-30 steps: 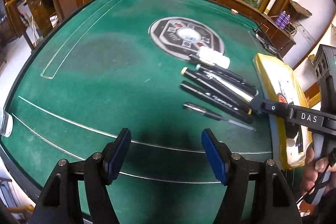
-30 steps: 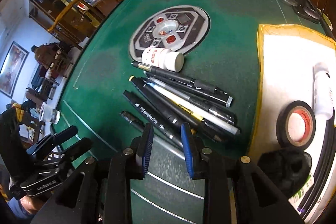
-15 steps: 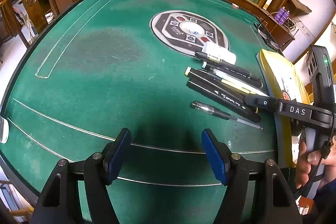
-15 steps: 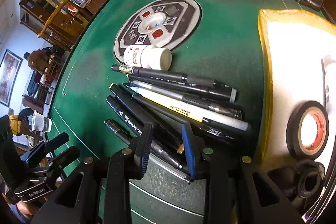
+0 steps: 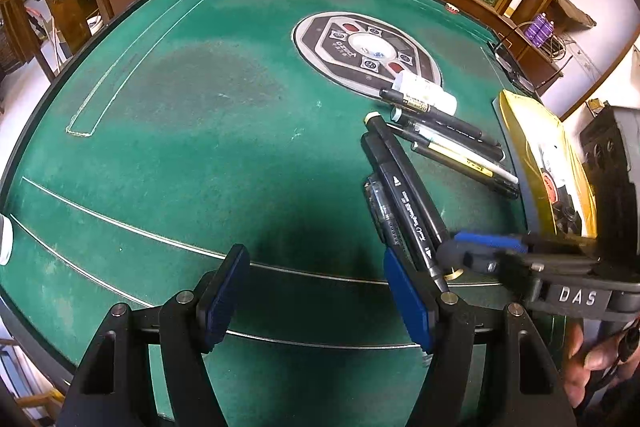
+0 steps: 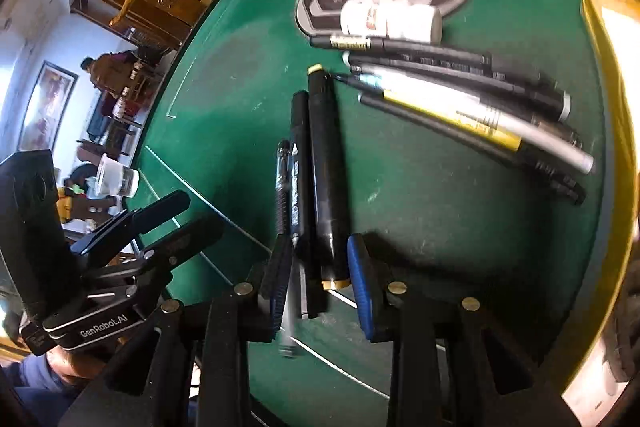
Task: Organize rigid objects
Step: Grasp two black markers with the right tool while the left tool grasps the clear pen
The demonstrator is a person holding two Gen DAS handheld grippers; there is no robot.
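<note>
Right gripper [image 6: 316,281] pinches three dark pens [image 6: 316,167] by their near ends.
Pens lie side by side on green felt table [image 5: 180,155], apart from remaining pens [image 6: 460,99]. Left gripper [image 5: 314,297] hovers, fingers spread, empty.

Both wrist cameras look steeply down, close, sharing the pens [image 5: 404,195].

The left gripper [image 5: 316,291] pointed steeply down over the near part of the table, its blue-padded jaws set wide apart with nothing between them. To its right, the right gripper [image 6: 320,271] reached in low from the right side, jaws set fairly narrow and closed around the near ends of three pens [image 6: 316,167]. A hand [image 5: 592,355] gripped the right gripper's handle at the near right edge.
</note>
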